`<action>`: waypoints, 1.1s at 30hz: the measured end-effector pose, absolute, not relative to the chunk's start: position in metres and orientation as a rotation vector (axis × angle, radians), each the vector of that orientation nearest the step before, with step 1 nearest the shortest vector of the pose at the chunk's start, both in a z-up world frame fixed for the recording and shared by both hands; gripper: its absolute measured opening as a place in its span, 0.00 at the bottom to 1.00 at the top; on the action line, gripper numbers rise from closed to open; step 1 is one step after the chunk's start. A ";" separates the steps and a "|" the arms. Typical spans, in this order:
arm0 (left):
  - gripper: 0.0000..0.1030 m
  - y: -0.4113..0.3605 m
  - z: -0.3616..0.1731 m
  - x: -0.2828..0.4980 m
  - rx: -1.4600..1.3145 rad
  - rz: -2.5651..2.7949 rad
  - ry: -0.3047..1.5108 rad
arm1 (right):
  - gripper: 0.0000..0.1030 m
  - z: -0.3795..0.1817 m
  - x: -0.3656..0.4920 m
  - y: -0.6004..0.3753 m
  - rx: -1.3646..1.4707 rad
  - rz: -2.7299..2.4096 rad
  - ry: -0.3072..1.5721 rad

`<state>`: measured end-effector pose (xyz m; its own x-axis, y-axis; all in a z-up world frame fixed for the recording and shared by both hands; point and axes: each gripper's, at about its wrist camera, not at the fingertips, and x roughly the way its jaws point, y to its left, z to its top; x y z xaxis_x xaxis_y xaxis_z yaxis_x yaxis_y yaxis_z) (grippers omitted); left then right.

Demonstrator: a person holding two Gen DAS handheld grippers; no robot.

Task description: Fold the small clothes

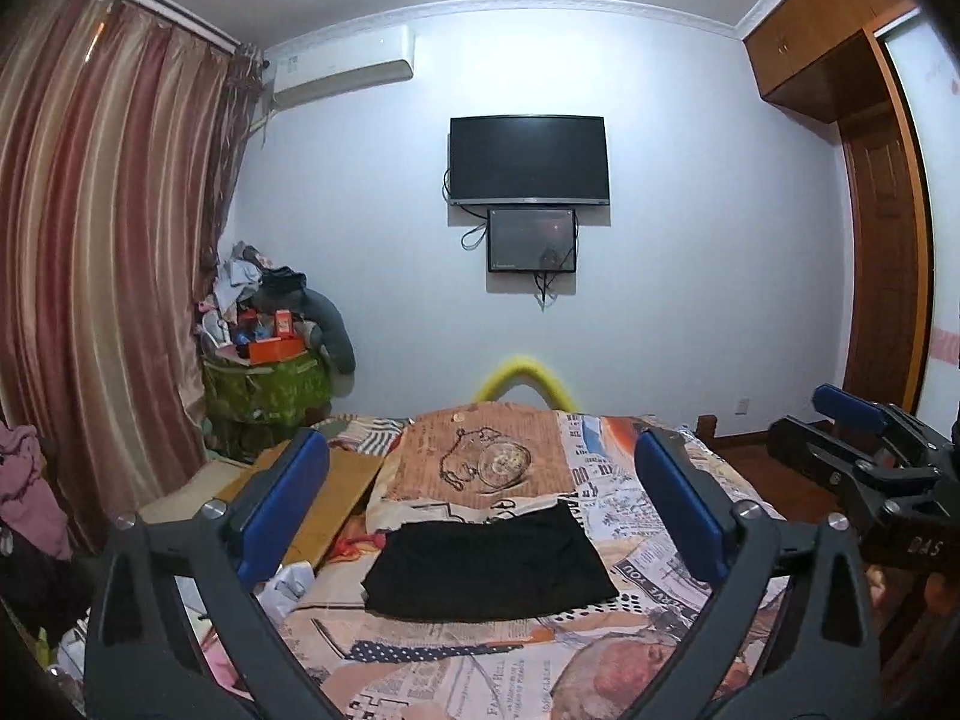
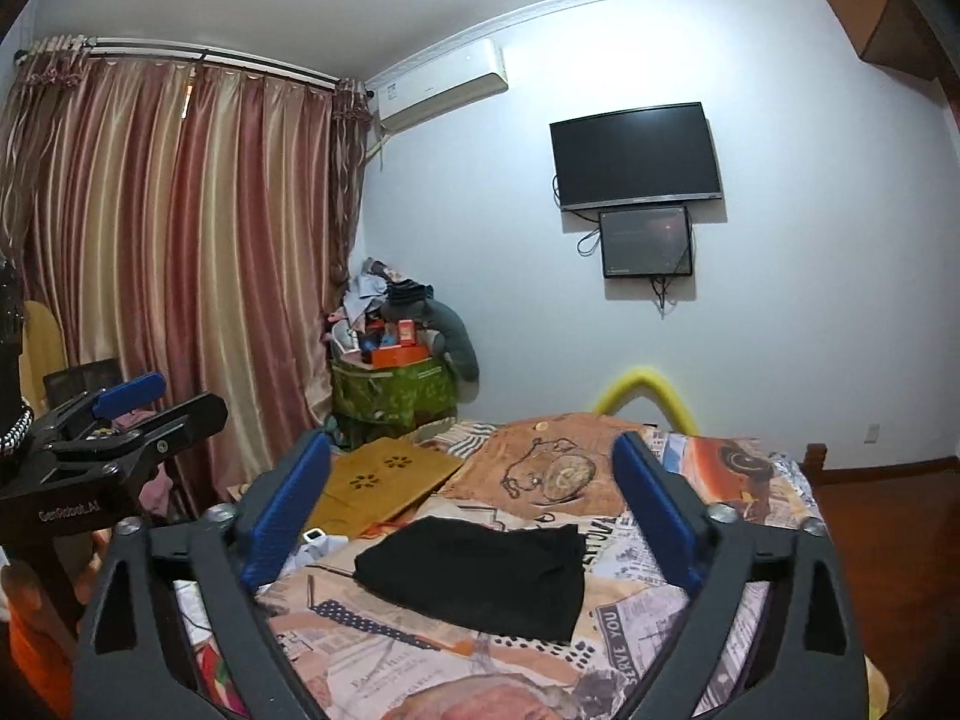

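A small black garment (image 1: 489, 567) lies flat on the patterned bedspread (image 1: 480, 672), folded into a rough rectangle. It also shows in the right wrist view (image 2: 480, 576). My left gripper (image 1: 480, 498) is open and empty, raised above the bed with its blue pads on either side of the garment. My right gripper (image 2: 474, 498) is open and empty too, held above the bed at the same height. The right gripper shows at the right edge of the left wrist view (image 1: 864, 456). The left gripper shows at the left edge of the right wrist view (image 2: 120, 426).
A brown cardboard sheet (image 2: 384, 480) lies at the bed's left side. A green bin (image 1: 264, 390) piled with clutter stands in the corner by the striped curtain (image 1: 102, 252). A yellow foam arch (image 1: 528, 378) rises beyond the bed. A wooden wardrobe (image 1: 882, 276) stands to the right.
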<state>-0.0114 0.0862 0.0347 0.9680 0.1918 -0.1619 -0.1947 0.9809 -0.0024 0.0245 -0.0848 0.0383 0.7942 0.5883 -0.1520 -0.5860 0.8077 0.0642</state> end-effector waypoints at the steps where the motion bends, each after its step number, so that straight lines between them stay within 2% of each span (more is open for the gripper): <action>1: 1.00 0.087 0.034 -0.013 -0.023 0.199 0.163 | 1.00 0.038 0.023 -0.085 0.013 0.626 0.166; 33: 1.00 0.092 0.019 -0.004 -0.051 0.183 0.205 | 1.00 0.036 0.022 -0.091 0.002 0.586 0.189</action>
